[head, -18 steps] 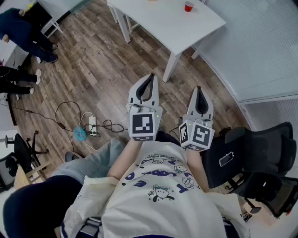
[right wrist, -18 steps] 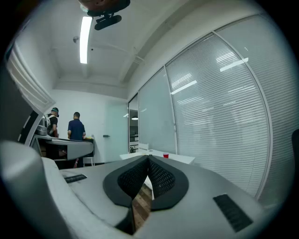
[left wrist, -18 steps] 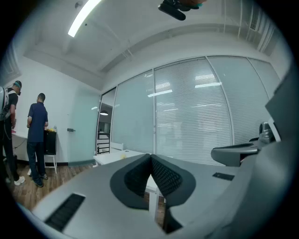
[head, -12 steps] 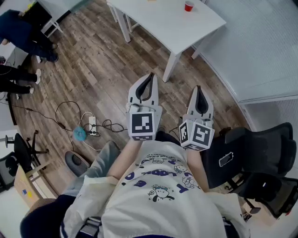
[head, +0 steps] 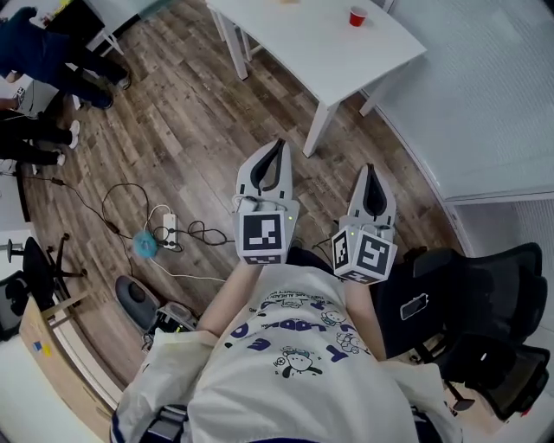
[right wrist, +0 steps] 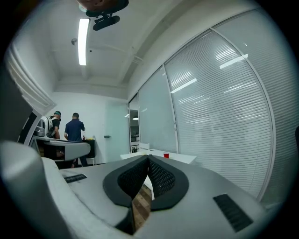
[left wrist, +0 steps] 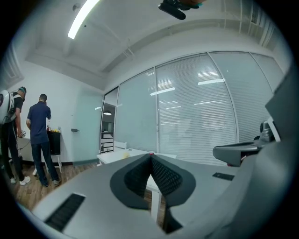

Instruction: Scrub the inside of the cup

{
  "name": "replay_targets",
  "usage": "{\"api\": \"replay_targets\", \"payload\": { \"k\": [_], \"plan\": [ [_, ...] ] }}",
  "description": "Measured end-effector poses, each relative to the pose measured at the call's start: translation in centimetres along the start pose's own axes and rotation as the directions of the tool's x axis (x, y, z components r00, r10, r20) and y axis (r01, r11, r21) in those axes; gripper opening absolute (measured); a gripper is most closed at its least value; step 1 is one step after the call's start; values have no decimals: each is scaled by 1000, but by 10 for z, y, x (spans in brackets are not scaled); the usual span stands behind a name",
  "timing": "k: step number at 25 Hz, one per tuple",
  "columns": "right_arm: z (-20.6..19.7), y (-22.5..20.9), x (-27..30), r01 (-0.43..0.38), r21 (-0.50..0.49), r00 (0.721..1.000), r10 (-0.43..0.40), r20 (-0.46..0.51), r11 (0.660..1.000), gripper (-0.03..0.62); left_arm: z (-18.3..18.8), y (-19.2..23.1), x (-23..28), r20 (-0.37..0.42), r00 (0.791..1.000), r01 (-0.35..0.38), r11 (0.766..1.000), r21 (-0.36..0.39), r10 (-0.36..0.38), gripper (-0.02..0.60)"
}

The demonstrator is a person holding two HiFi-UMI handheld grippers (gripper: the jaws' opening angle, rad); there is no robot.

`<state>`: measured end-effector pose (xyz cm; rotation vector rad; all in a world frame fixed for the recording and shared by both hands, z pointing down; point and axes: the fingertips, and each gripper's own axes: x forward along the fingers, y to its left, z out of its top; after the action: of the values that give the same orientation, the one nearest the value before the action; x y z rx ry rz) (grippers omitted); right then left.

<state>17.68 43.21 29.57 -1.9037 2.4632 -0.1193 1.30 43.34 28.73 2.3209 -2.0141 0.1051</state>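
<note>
A small red cup (head: 357, 16) stands on the white table (head: 303, 48) far ahead; in the right gripper view the cup (right wrist: 166, 155) shows just past the jaw tips. My left gripper (head: 276, 147) and right gripper (head: 370, 170) are held level in front of the person's chest, side by side, well short of the table. Both are shut with nothing between their pads. In the left gripper view the shut jaw tips (left wrist: 151, 156) cover most of the table (left wrist: 119, 155).
Wood floor lies below. Cables and a power strip (head: 170, 230) trail at the left with a teal object (head: 144, 247). A black office chair (head: 485, 311) stands at the right. People (head: 39, 52) stand at the far left. Frosted glass walls (head: 485, 95) close the right side.
The view has shifted slightly as the person steps forward; a leg and shoe at lower left have moved back. Both grippers keep their pose, still shut.
</note>
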Motion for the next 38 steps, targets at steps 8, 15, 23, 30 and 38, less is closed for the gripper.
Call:
{"api": "replay_targets", "payload": {
  "k": [8,15,23,30,38],
  "plan": [
    [-9,-7,3,-33,12,999,33,-17,999,0,-8,-1,-8,-14,998,-54,998,-9,54,31],
    [-12,5,18,-67,12,997,68,-34,998,-2,-11,14,-3,-32,996,-86,996,-11,86,31],
    [-19,12,55,-61,7,997,61,-40,998,-1,-16,36,30,-33,996,-84,996,-17,84,31],
    [-15,25,108,-32,1,999,32,-30,999,-1,-7,72,79,-24,998,-57,998,-20,57,31],
    [-10,46,170,19,3,1000,-19,-23,1000,0,6,120,132,-16,1000,-17,1000,-13,17,31]
  ]
}}
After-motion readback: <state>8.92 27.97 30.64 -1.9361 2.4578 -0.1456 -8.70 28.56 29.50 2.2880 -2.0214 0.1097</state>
